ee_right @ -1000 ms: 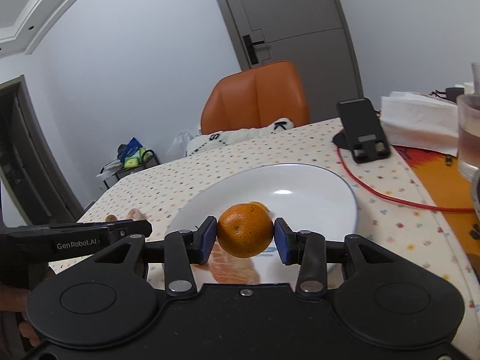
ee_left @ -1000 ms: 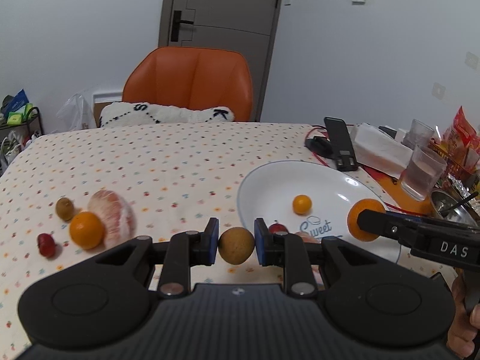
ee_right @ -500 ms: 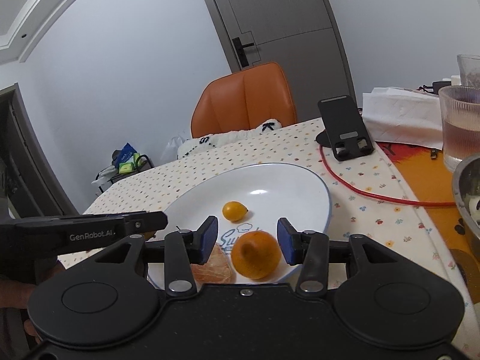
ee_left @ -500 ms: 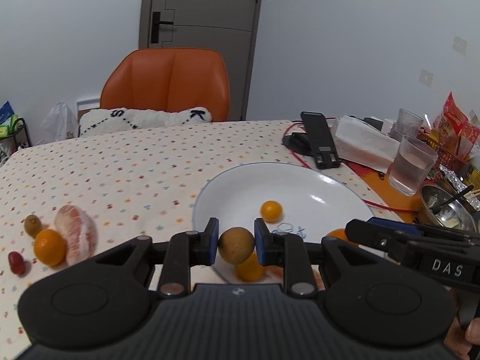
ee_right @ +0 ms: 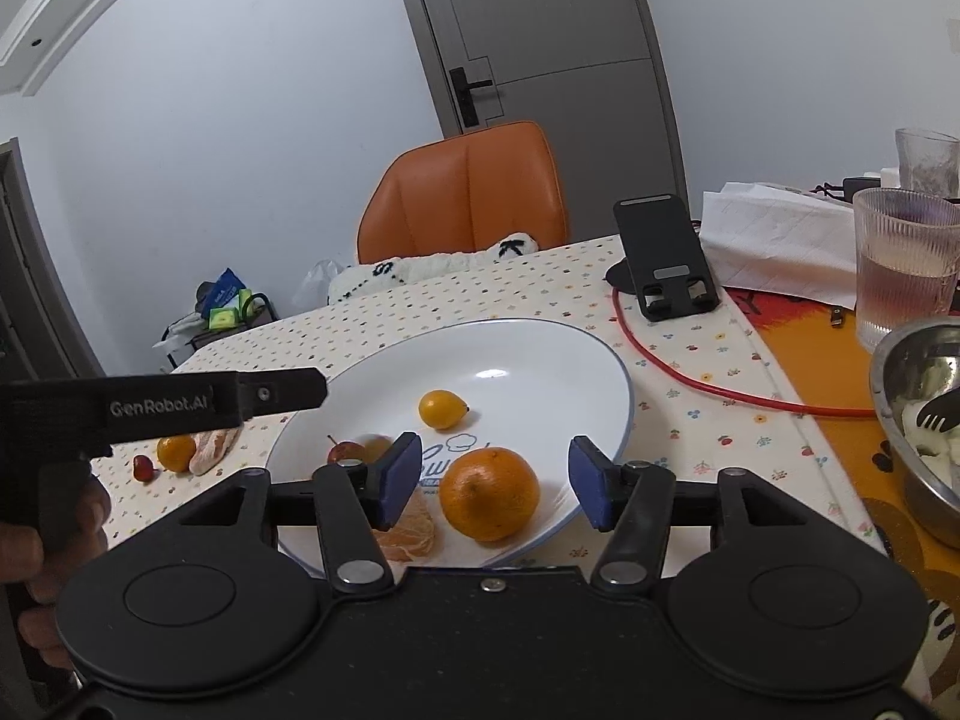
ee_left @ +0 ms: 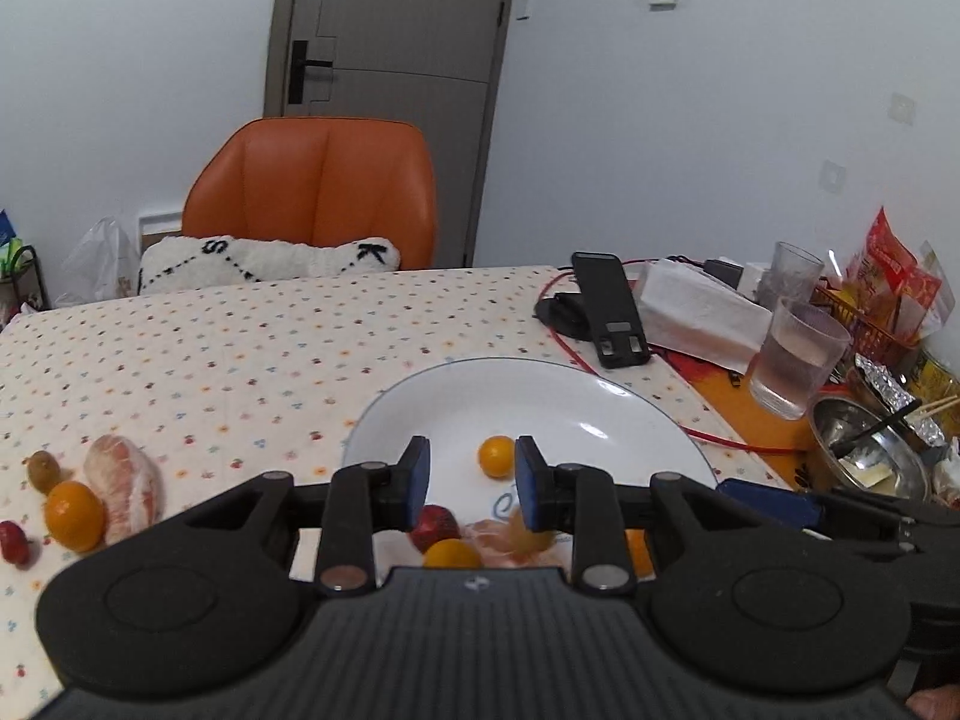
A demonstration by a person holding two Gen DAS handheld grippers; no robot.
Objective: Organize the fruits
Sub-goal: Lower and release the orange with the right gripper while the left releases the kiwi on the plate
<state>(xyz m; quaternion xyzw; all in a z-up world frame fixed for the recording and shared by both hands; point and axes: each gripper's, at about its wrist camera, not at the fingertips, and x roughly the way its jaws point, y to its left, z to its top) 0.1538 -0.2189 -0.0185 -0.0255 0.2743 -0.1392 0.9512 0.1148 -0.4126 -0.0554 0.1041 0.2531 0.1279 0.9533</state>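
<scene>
Your right hand-held gripper (ee_right: 489,483): jaws apart, orange (ee_right: 489,493) loose between them on white plate (ee_right: 540,354). Your left hand-held gripper (ee_left: 471,483): jaws apart, empty, above plate. Only left view shows peeled pomelo (ee_left: 123,487) left of plate on bench (ee_left: 210,348).

My two grippers are matte black plastic with blue pads: left gripper (ee_left: 470,483), right gripper (ee_right: 492,483). The bench wears a cream cloth (ee_left: 240,348) dotted with tiny red, orange and blue flowers. The round ceramic plate (ee_right: 540,360) is white with a thin blue rim and blue script lettering. On it sit a bright orange round mandarin (ee_right: 489,493), a small yellow-orange kumquat (ee_right: 443,408) and pale orange peeled segments (ee_right: 408,534). Off on the cloth there's a pinkish peeled pomelo chunk (ee_left: 123,480) and a little dark red fruit (ee_left: 13,542). Behind, the padded leather chair (ee_left: 312,192) is orange, with a white fluffy cushion (ee_left: 270,258) marked in black letters.
</scene>
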